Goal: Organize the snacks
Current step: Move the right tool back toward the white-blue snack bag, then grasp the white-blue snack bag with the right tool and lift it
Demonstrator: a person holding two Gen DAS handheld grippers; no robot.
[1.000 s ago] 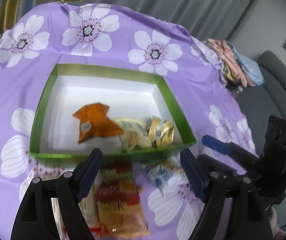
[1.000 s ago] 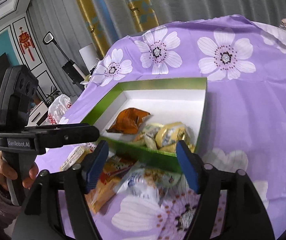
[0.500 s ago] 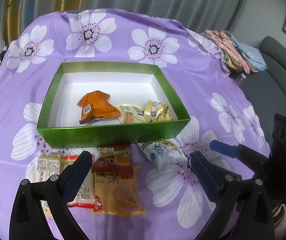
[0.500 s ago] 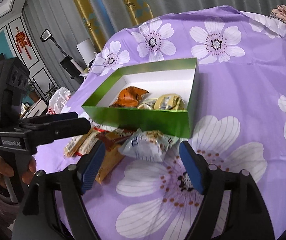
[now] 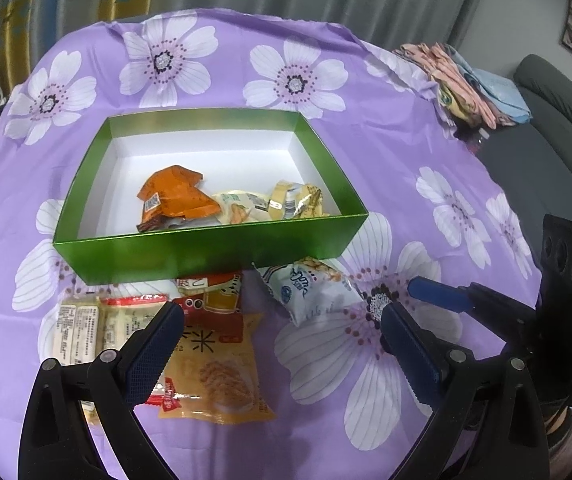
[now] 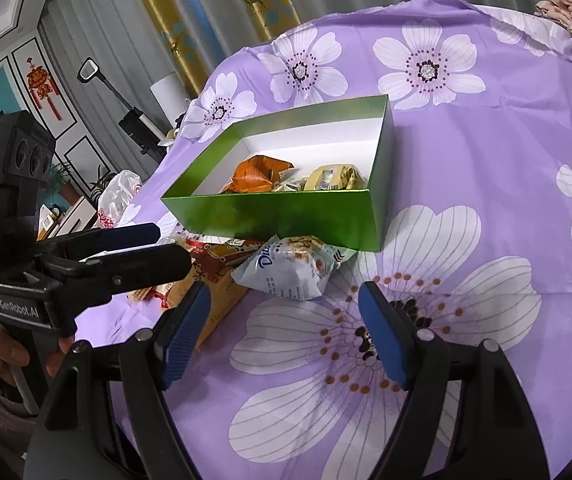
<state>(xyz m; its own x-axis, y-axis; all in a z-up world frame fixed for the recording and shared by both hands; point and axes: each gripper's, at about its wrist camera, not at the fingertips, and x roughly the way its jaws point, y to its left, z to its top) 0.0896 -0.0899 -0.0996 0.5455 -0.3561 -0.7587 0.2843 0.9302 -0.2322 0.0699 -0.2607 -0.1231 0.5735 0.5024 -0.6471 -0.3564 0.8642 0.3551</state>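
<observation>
A green box (image 5: 206,246) with a white inside holds an orange packet (image 5: 176,198) and gold-wrapped snacks (image 5: 294,202); it also shows in the right wrist view (image 6: 286,214). In front of it on the purple cloth lie a white-blue snack bag (image 5: 310,290), an orange cracker packet (image 5: 218,372), a red-brown packet (image 5: 214,304) and a pale wafer pack (image 5: 82,330). My left gripper (image 5: 282,332) is open and empty, above the packets. My right gripper (image 6: 284,308) is open and empty, just short of the white-blue bag (image 6: 290,266).
The table is round, draped in a purple flowered cloth (image 5: 426,152) that falls off at the edges. Folded clothes (image 5: 466,80) lie at its far right, beside a grey sofa (image 5: 558,120). Curtains hang behind. A white plastic bag (image 6: 116,200) sits off the table's left.
Both grippers have pulled back and up from the box, so the loose packets in front of it now show fully. Both stay open and empty. The snacks have not moved.
</observation>
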